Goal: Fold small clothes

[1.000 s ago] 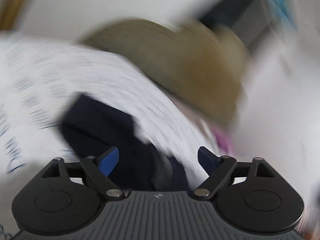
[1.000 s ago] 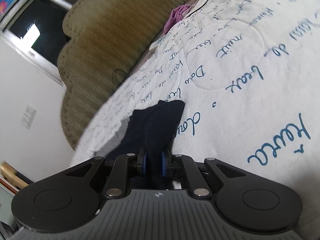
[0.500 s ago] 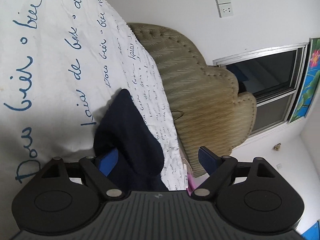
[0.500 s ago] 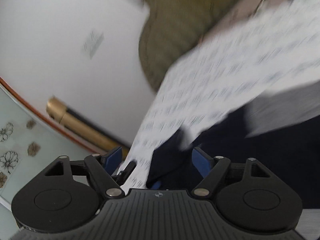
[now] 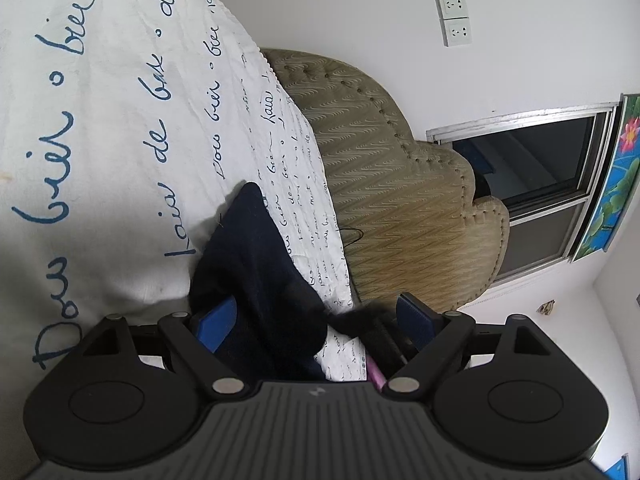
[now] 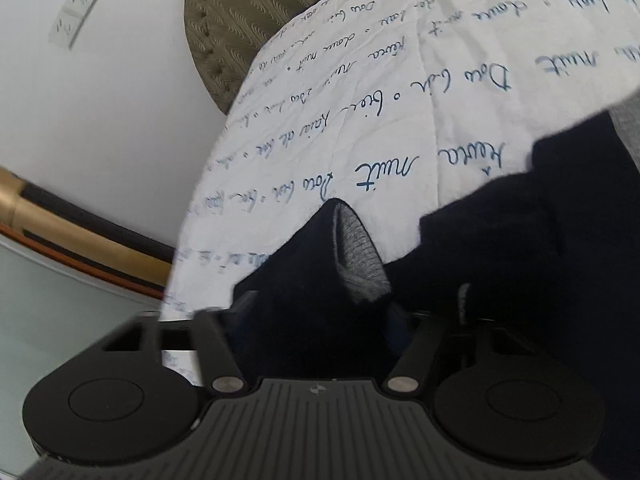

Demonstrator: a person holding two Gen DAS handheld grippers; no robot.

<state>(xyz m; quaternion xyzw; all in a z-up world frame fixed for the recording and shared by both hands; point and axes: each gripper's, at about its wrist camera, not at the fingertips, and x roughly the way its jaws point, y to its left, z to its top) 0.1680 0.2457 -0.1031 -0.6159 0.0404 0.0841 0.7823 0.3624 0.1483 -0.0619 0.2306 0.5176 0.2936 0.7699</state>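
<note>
Navy sock (image 6: 320, 300) now fills the just-closing right claw (image 6: 320, 320); left claw (image 5: 316, 320) gapes.

We look along each gripper, close above the bed (image 5: 100, 128). Both views share the quilt, the headboard (image 6: 236, 20), and wall sockets (image 5: 454, 16).

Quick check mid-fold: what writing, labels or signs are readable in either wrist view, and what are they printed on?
"nuit" – blue script on the white quilt
"de" – blue script on the quilt, left wrist view
"Dou", "bien", "Laia" – looping quilt script, my best reading only
Smaller script rows near the headboard: too small to read
Wall sockets: no readable markings
</note>
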